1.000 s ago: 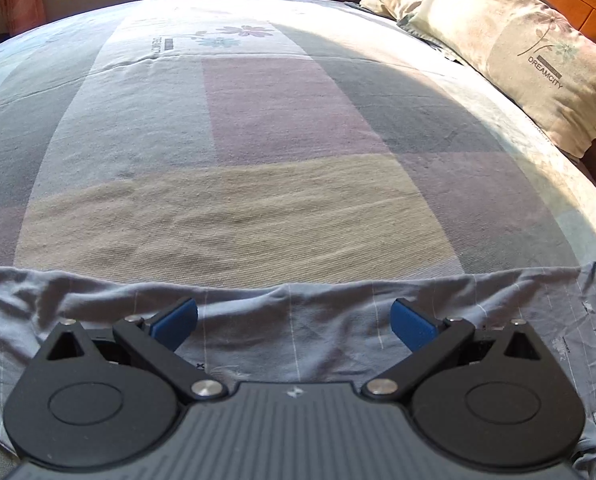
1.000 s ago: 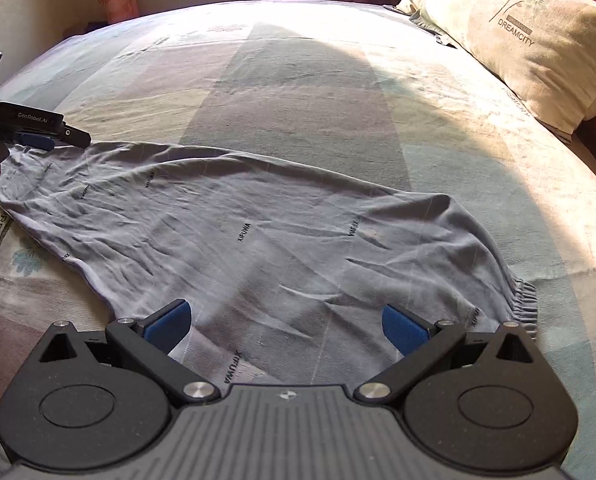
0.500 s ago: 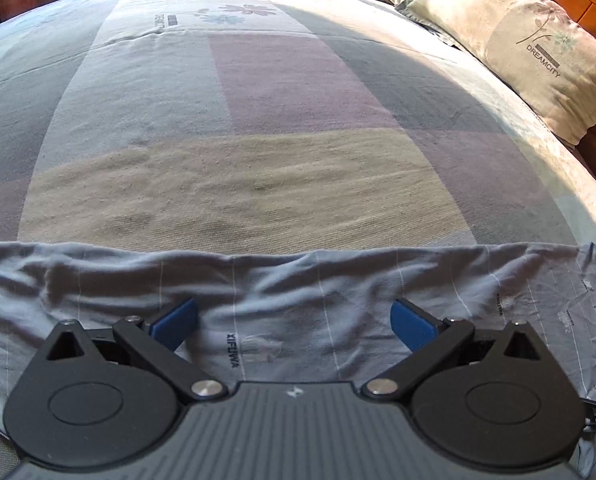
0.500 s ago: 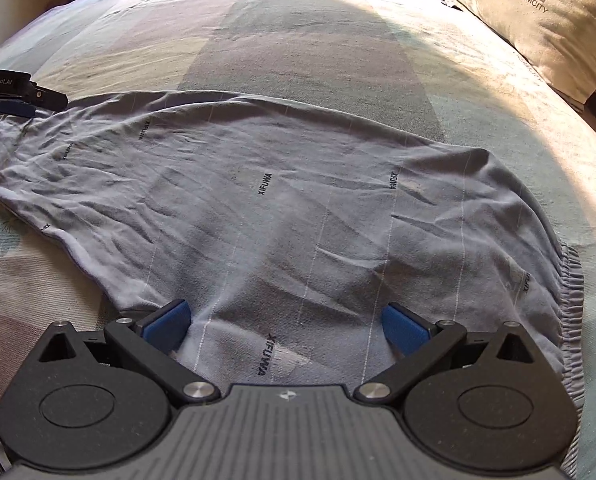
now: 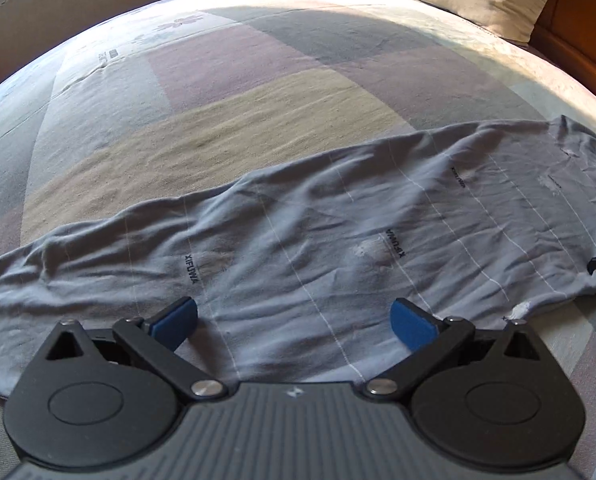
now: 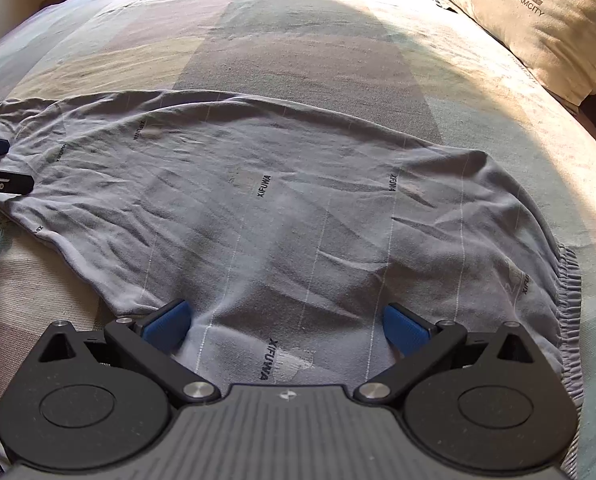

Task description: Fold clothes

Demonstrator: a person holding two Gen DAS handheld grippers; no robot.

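A grey garment (image 5: pixel 317 236) with thin white stripes and small printed lettering lies spread flat on the bed. In the right wrist view the same garment (image 6: pixel 282 208) shows an elastic waistband (image 6: pixel 565 288) at its right end. My left gripper (image 5: pixel 294 320) hovers open over the garment's near edge, its blue pads wide apart and empty. My right gripper (image 6: pixel 286 322) is also open above the cloth near the waistband end, holding nothing. The left gripper's fingers (image 6: pixel 2 182) peek in at the left edge of the right wrist view.
The bed (image 5: pixel 226 120) carries a patchwork sheet of grey, beige and mauve blocks. A beige pillow (image 6: pixel 545 20) lies at the far right against an orange wooden headboard (image 5: pixel 589 20). A wall runs behind the bed's far edge.
Both grippers drew back and tilted down, so more of the garment fills each view. The left view has turned rightward. Both stayed open.
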